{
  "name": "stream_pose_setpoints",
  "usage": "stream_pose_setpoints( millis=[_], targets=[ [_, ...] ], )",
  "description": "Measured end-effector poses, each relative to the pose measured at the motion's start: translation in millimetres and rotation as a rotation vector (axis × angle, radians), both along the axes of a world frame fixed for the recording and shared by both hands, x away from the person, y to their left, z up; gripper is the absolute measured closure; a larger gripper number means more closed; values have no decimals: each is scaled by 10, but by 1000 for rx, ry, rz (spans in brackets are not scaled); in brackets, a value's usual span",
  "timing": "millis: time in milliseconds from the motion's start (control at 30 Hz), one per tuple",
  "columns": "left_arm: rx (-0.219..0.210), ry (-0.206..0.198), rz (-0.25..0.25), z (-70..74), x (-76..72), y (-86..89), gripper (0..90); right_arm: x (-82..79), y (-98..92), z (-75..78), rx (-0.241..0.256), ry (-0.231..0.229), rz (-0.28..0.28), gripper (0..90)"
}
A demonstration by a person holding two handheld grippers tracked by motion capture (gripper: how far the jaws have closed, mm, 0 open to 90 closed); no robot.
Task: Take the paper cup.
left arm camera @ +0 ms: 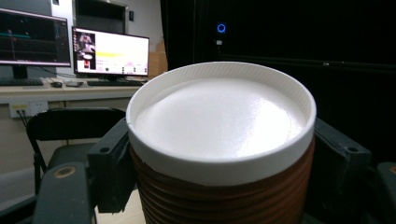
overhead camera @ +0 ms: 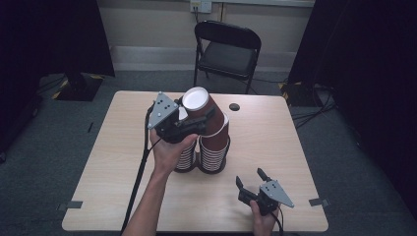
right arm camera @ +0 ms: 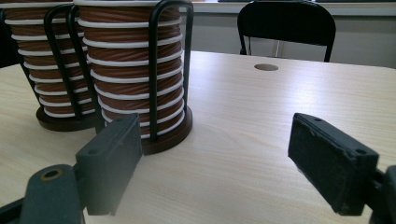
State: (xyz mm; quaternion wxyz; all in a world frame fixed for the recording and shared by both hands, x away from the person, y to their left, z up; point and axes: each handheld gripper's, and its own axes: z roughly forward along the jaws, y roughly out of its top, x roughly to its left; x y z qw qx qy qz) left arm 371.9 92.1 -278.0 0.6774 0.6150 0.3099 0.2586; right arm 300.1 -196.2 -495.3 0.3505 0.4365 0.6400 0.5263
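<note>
Tilt is what the coming move turns on: the brown ribbed cup (overhead camera: 200,109) held across its body by the left gripper (overhead camera: 184,123) leans with its white bottom up and to the far left, directly above the two cup stacks (overhead camera: 214,147) in their wire holders at mid-table. To nest, I judge its long axis must come upright over a stack. The right gripper (overhead camera: 251,183), jaws wide and empty, rests near the right front edge of the table (overhead camera: 275,132), right of the stacks.

cup (left arm camera: 219,140) between left gripper (left arm camera: 219,177) jaws: bottom edge cuts off its body. stacks (right arm camera: 135,70) beyond right gripper (right arm camera: 233,163) jaws: tops cropped, left stack (right arm camera: 32,65) partly off-frame.
</note>
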Motion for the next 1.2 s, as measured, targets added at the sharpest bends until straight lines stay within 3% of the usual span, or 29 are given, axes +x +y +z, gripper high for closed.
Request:
stream_pose_setpoints(
  millis=[267, 367, 433, 567, 667, 833, 967, 1067, 1200],
  targets=[
    [58, -11, -3, -58, -151, 46, 217, 5, 1, 1, -2, 3, 3, 166],
    [57, 2, 0, -81, -202, 97, 217, 6, 2, 1, -3, 5, 5, 167],
    [89, 6, 32, -101, -245, 143, 217, 6, 1, 1, -2, 4, 5, 167],
    [43, 32, 13, -153, -300, 260, 217, 8, 5, 2, -6, 8, 7, 167],
    [69, 29, 21, -200, -383, 294, 217, 6, 2, 2, -4, 7, 8, 167],
    [83, 48, 20, -351, -498, 369, 216, 9, 5, 2, -8, 9, 9, 166],
    [109, 79, 31, -504, -494, 425, 217, 7, 10, 2, -13, 7, 7, 167],
    [116, 77, 38, -620, -502, 445, 217, 8, 15, 3, -18, 8, -3, 166],
    [122, 113, 37, -761, -498, 451, 216, 9, 27, 5, -24, 14, -14, 166]
  ],
)
